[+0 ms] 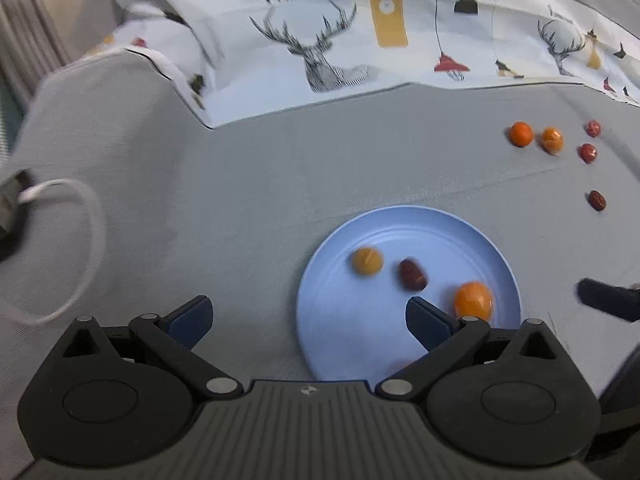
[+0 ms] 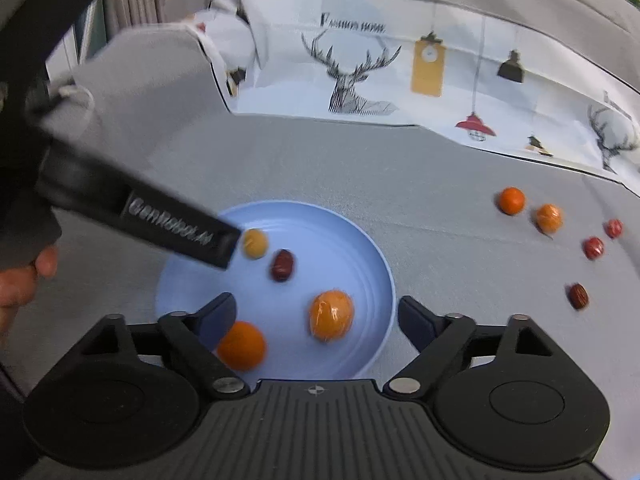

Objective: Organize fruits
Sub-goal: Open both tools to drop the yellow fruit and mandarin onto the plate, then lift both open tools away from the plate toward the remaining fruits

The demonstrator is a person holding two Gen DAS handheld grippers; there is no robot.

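A light blue plate (image 1: 360, 344) (image 2: 320, 216) lies on the grey cloth. It holds a small yellow fruit (image 1: 367, 261) (image 2: 255, 243), a dark red date (image 1: 413, 274) (image 2: 283, 265) and a wrapped orange (image 1: 473, 301) (image 2: 331, 314). The right wrist view shows a second orange (image 2: 241, 345) at the plate's near edge. My left gripper (image 1: 308, 312) is open over the plate's left rim, holding nothing. My right gripper (image 2: 314, 306) is open above the plate; the wrapped orange lies below its gap, untouched. Two oranges (image 1: 521, 134) (image 1: 552, 140) and three red dates (image 1: 587, 153) lie loose at the right.
A white cloth printed with deer and lamps (image 1: 320, 60) (image 2: 360, 80) lines the far edge. A white cord loop (image 1: 90, 216) lies at the left. The left gripper's finger (image 2: 180, 228) reaches across the plate's left side, and a hand (image 2: 20, 280) shows at the left edge.
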